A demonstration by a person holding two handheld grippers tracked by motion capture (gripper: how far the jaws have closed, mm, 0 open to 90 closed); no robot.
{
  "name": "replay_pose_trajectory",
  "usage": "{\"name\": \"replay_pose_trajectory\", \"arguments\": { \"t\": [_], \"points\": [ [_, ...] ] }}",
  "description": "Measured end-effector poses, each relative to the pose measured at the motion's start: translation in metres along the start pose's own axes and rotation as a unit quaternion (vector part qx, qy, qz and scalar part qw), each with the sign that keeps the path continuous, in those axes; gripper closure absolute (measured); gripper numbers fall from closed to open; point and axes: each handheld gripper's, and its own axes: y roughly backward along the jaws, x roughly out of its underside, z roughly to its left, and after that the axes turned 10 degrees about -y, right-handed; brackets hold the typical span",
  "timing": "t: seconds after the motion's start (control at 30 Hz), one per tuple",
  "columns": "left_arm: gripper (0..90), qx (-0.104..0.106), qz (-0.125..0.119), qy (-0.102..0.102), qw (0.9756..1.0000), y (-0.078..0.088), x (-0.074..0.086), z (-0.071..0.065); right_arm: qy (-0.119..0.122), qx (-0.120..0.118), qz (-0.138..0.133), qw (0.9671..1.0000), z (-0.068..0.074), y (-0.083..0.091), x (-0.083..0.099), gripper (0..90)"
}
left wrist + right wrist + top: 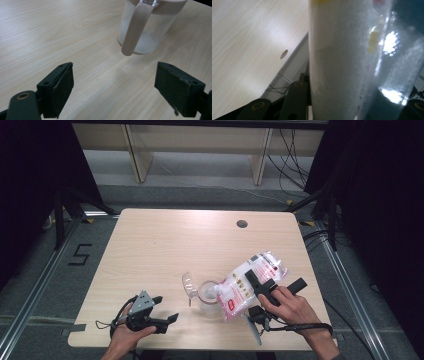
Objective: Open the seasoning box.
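A wooden table (pixel 165 245) carried the work. A bag (pixel 250 282) of white granules was clamped in the right gripper (pixel 265 287) and tilted, mouth down, over the clear jar (pixel 207 292) at the table's front middle. The pour was judged barely begun: a thin white layer lay on the jar's bottom (pixel 145 45), most still bagged. The left gripper (pixel 157 312) was held apart, empty, beside the jar.

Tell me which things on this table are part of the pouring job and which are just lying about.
In the job:
- bag of white granules, clamped in the right tongs
- clear jar with handle
- flipped-open clear lid

Lying about:
- left tongs, open, idle on the table
- cable hole
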Motion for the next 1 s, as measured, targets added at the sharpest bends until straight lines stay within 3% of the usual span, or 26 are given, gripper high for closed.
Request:
{"name": "replay_pose_trajectory", "arguments": {
  "t": [0.53, 0.73, 0.83, 1.0],
  "points": [
    [15.2, -0.001, 0.0, -0.001, 1.0, 0.0002, 0.0, 0.0, -0.011, 0.0, -0.002, 0.9999, 0.0021, -0.0007, 0.0017, 71.9],
    [15.2, -0.001, -0.001, 0.0, 1.0, 0.0002, 0.0, 0.0001, -0.005, 0.001, 0.0, 1.0, 0.0011, -0.0003, 0.0021, 72.0],
    [15.2, -0.001, 0.0, -0.001, 1.0, 0.0002, 0.0, 0.0001, -0.011, -0.012, 0.002, 0.9999, 0.0008, -0.0003, 0.0021, 72.1],
    [15.2, -0.001, -0.001, 0.0, 1.0, 0.0002, -0.0001, 0.0001, -0.012, 0.002, -0.002, 0.9999, 0.0014, -0.0002, 0.0018, 72.4]
  ]
}}
